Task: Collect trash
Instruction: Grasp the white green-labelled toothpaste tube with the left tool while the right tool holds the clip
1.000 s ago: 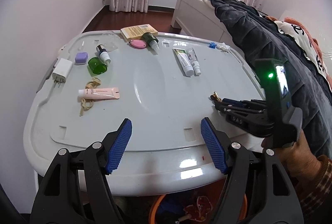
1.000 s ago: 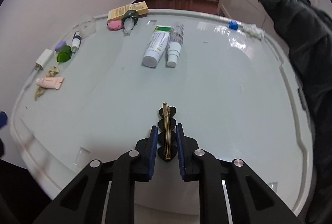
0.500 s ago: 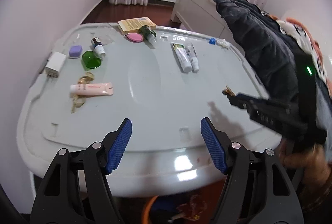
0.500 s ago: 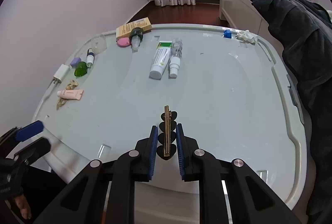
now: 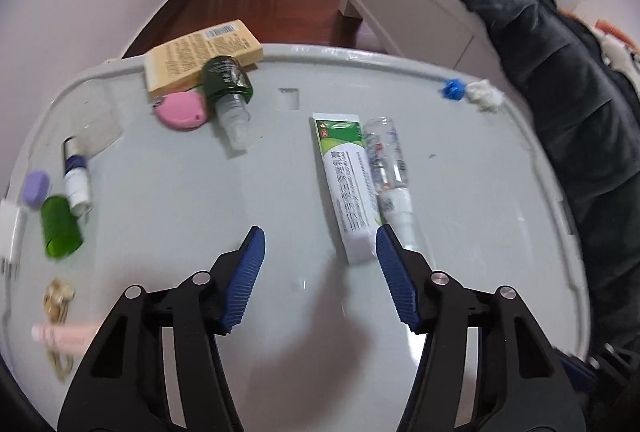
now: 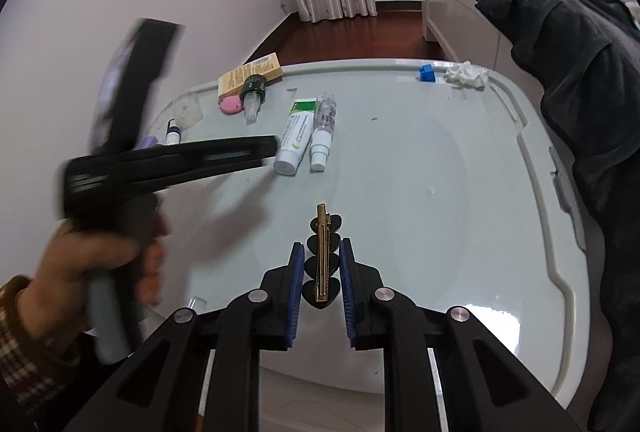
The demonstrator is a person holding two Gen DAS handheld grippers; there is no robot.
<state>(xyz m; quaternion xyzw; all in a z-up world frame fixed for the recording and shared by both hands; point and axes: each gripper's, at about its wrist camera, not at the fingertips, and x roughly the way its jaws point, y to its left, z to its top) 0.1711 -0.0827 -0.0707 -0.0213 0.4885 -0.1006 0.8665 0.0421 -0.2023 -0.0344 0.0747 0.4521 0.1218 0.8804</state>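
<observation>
Low centre of the right wrist view, hair clip (image 6: pixel 322 257) clamped in right tool (image 6: pixel 320 286), held above the counter (image 6: pixel 440 172). Left tool (image 5: pixel 318 278) empty, jaws closing, tube (image 5: pixel 346 188) and small spray bottle (image 5: pixel 390 172) just ahead at mid-frame. Best straddle the tube's cap end only, clear of the bottle touching it, before squeezing.

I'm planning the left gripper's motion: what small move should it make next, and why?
Probably ease forward and slightly right, so the white tube sits between its fingers. The left gripper is closing with nothing between its fingers yet; the tube's cap end lies just ahead, beside the right fingertip. The right gripper is shut on the hair clip.
</observation>
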